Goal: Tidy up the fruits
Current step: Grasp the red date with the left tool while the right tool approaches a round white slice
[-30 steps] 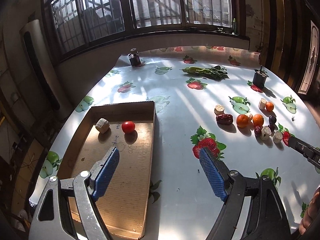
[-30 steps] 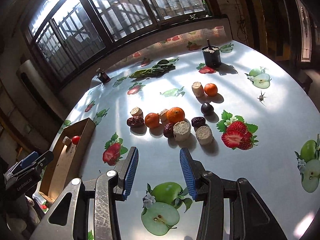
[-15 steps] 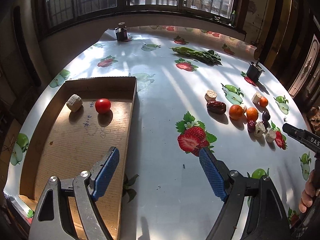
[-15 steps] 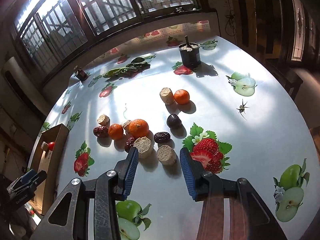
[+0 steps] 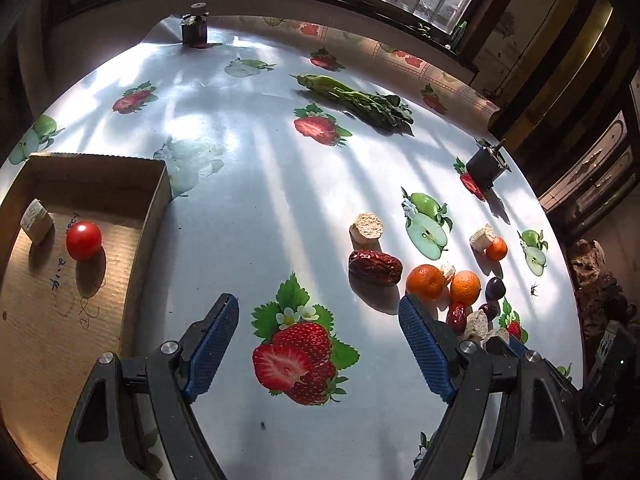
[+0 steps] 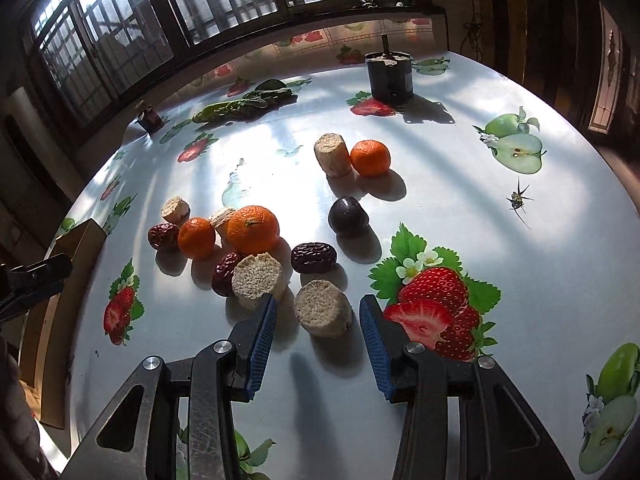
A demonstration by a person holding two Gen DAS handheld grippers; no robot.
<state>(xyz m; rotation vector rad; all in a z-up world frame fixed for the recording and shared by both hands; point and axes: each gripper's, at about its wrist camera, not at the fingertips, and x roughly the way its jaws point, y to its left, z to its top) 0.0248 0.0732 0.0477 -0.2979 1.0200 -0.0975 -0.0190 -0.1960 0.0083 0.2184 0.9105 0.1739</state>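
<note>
Straddling: right gripper (image 6: 316, 322) low, angled down, jaws spread either side of beige plug (image 6: 323, 308), not touching
Plug: upright, flat face up, table's (image 6: 460, 184) near edge, beside dried date (image 6: 314, 257)
Left gripper (image 5: 316, 344): hovering, spread, grasping nothing, near cardboard tray (image 5: 154, 204)

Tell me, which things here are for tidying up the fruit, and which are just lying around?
For the job:
cardboard box
tomato
oranges
red dates
dark plum
beige cork-like chunks
right gripper, open around one chunk
left gripper, open

Just lying about:
leafy greens
two dark pots
insect
</note>
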